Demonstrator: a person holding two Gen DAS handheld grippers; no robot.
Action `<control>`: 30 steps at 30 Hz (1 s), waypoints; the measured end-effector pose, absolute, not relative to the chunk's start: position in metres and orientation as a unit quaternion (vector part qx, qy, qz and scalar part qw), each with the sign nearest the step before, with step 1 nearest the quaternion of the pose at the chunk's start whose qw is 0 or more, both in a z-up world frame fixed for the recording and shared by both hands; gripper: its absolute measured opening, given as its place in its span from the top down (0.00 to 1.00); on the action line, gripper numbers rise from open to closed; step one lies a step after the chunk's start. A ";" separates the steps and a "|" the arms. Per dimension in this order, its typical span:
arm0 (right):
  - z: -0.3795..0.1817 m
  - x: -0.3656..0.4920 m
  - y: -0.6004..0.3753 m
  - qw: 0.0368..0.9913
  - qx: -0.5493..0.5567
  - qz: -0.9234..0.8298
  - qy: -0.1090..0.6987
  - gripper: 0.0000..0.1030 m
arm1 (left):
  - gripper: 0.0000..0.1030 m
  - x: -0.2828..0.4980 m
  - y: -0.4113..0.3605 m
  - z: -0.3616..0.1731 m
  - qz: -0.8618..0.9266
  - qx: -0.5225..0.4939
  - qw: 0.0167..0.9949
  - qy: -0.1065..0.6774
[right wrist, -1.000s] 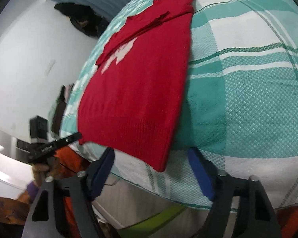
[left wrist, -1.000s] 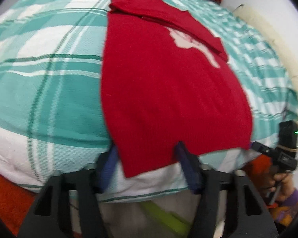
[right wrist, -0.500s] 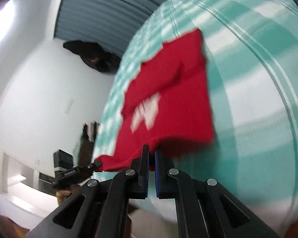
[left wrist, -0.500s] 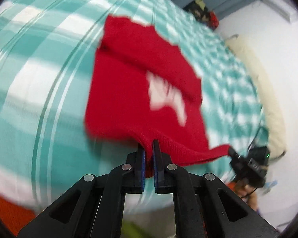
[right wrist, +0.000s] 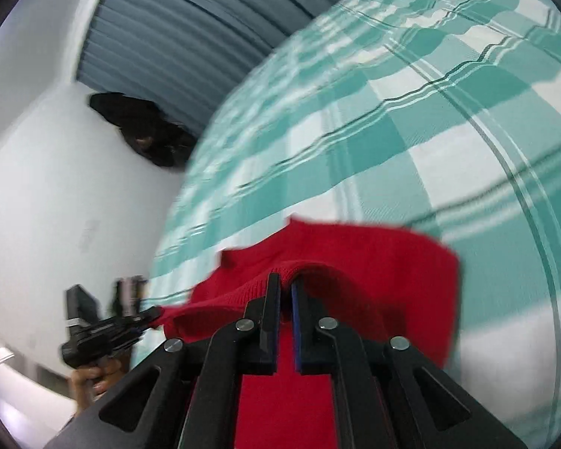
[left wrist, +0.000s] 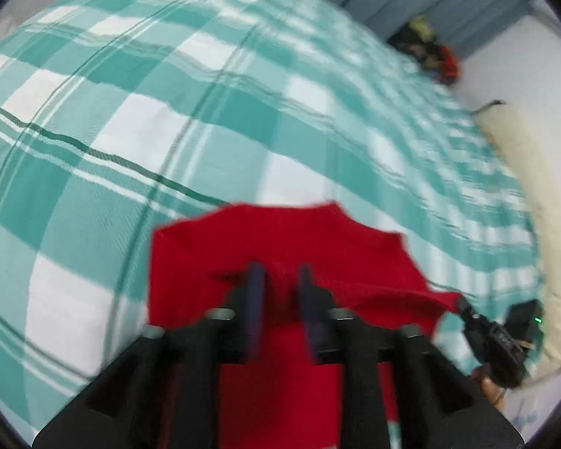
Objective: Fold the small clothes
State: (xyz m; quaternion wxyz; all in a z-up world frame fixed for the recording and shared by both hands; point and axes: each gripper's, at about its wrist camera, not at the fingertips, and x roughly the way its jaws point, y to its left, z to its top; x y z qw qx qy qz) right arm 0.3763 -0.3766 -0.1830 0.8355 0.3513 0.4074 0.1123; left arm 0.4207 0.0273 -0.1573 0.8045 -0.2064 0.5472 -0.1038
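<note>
Two grippers over red garment [left wrist: 280,239] on checked bedspread [left wrist: 168,112], left gripper [left wrist: 278,280] spread, right gripper [right wrist: 285,284] just opening.

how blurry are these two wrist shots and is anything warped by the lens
Left wrist view: motion-smeared, left gripper and red shirt soft, checked bedspread bulging like a dome. Right wrist view: right gripper sharper, shirt edges and bedspread stripes streaked, curtain bent by the fisheye.

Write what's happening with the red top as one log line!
step: fold hem over | red top: doubled on bed | left gripper: opening, released | right gripper: opening
</note>
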 end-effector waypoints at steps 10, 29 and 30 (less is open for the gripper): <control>-0.150 0.364 -0.375 0.876 0.267 0.142 0.376 0.35 | 0.25 0.388 0.076 -0.132 -0.075 -0.225 0.856 0.460; -0.154 0.271 -0.363 0.899 0.148 0.104 0.400 0.29 | 0.21 0.363 0.107 -0.167 -0.072 -0.217 0.830 0.509; -0.155 0.257 -0.362 0.901 0.132 0.097 0.403 0.29 | 0.21 0.339 0.110 -0.169 -0.069 -0.195 0.835 0.509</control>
